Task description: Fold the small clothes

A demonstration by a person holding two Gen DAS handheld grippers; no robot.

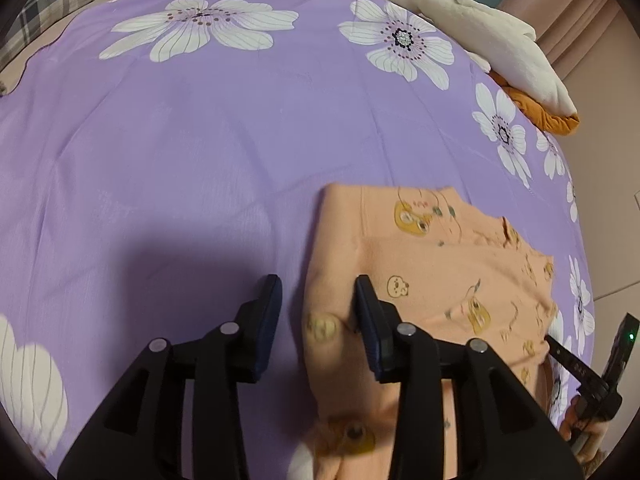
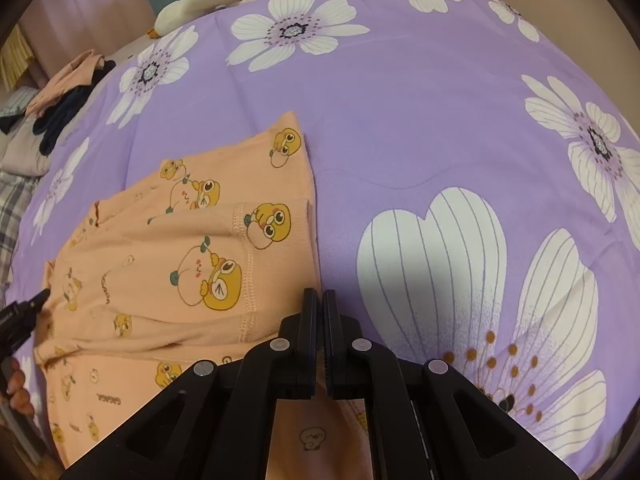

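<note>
A bed (image 1: 200,140) under a purple quilt with large white flowers filled both views. A plaid pillow (image 1: 52,4) lay at its far corner, and pink curtains (image 2: 80,4) hung beyond.

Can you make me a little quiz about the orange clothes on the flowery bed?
1. True or false: the right gripper has its fingers wide apart.
2. What is printed on the peach garment? A) stripes B) cartoon ducks C) stars
3. Fill in: the left gripper stands with one finger over the purple bedspread and the other over the ____.

Key:
1. False, its fingers are together, at the garment's edge.
2. B, yellow cartoon ducks.
3. Garment. Its fingers are apart and straddle the garment's edge; whether they touch the cloth I cannot tell.
</note>
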